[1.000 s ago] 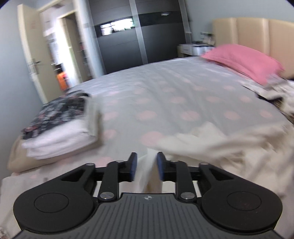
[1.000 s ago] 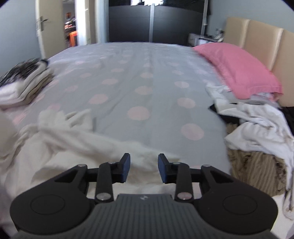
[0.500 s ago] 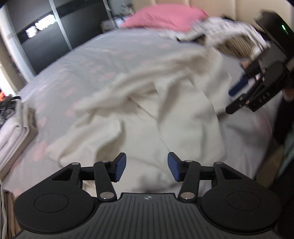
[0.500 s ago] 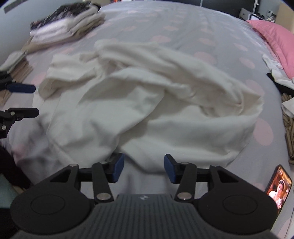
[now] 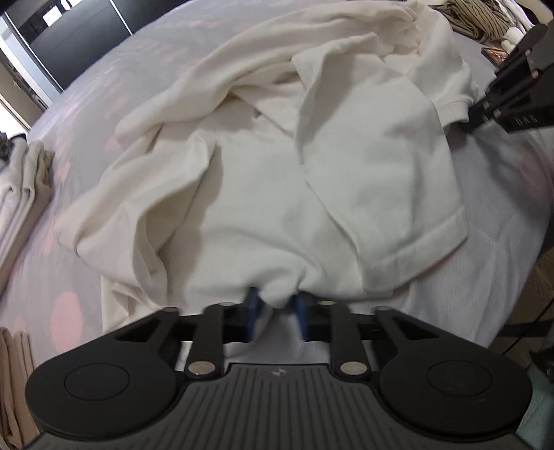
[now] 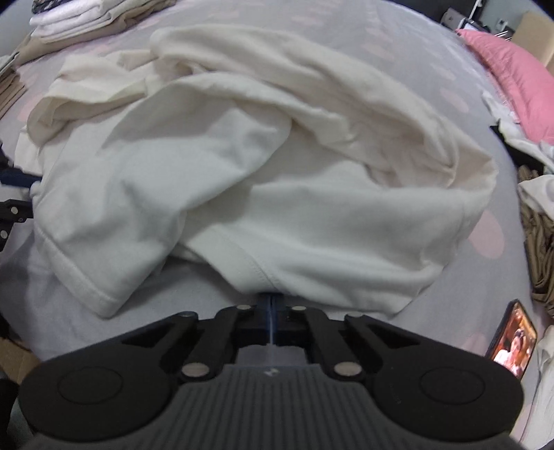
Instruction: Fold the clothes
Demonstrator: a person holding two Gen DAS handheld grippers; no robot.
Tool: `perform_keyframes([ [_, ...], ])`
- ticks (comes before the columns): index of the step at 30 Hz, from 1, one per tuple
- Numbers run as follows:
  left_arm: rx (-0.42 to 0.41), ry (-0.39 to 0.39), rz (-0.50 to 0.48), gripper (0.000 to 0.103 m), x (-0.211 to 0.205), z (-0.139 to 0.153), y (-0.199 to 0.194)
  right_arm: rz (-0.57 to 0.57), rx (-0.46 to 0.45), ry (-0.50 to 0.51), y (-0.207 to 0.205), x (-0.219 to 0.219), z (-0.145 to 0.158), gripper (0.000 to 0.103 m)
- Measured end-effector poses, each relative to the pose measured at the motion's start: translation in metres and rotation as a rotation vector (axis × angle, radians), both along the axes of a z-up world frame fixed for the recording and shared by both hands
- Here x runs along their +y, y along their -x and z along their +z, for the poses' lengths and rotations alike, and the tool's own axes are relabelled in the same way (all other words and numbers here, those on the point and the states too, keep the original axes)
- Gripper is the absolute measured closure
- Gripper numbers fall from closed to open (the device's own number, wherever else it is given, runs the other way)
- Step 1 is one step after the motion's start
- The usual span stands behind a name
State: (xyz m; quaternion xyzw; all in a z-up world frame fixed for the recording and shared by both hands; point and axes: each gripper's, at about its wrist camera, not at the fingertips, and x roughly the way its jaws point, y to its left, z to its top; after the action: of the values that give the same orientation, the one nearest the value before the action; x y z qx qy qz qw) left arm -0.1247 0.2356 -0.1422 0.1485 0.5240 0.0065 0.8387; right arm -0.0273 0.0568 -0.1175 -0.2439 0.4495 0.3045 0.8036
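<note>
A crumpled cream shirt lies spread on the grey bed with pink dots. My left gripper is closed on a bunch of the shirt's near hem, the cloth bulging between its blue pads. My right gripper is shut tight on the shirt's stitched hem at its near edge. The right gripper's body also shows at the right edge of the left wrist view, beside a sleeve cuff.
Folded clothes are stacked at the bed's left side and far left. A pink pillow and a heap of unfolded clothes lie to the right. A phone with a lit screen rests near the bed's front right.
Both grippers were open above the shirt half a second ago; now each has dropped to the near hem and closed on it.
</note>
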Motion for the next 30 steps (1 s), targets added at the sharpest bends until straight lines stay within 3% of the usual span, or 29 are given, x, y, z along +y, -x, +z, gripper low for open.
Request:
perform_keyframes([
  [2,-0.013,0.037,-0.018,0.096,-0.004,0.006,-0.005,-0.049,-0.075,-0.028,-0.006,-0.005,0.010,0.103],
  [7,-0.061,0.228,-0.105,0.098,-0.021,0.029,-0.011,-0.162,-0.197,-0.108,-0.023,-0.022,0.039,0.103],
  [8,-0.066,0.259,-0.123,0.098,-0.026,0.032,-0.012,-0.166,-0.175,-0.121,-0.025,-0.024,0.041,0.103],
  [14,-0.065,0.255,-0.188,0.098,-0.050,0.038,-0.011,-0.143,0.023,-0.196,-0.022,-0.018,0.040,0.093],
  [15,-0.060,0.262,-0.180,0.098,-0.047,0.039,-0.012,-0.134,0.052,-0.207,-0.017,-0.017,0.040,0.088],
  [16,-0.051,0.268,-0.171,0.098,-0.045,0.039,-0.013,-0.122,0.079,-0.219,-0.012,-0.016,0.039,0.071],
  [17,-0.041,0.268,-0.160,0.098,-0.044,0.038,-0.016,-0.110,0.104,-0.233,-0.007,-0.015,0.037,0.062],
  [24,-0.047,0.199,-0.125,0.085,-0.041,0.054,0.001,-0.025,0.223,-0.245,0.026,0.001,0.028,0.061],
  [30,-0.087,0.155,-0.072,0.073,-0.027,0.067,0.010,-0.112,0.414,-0.247,0.035,-0.001,0.012,0.050],
])
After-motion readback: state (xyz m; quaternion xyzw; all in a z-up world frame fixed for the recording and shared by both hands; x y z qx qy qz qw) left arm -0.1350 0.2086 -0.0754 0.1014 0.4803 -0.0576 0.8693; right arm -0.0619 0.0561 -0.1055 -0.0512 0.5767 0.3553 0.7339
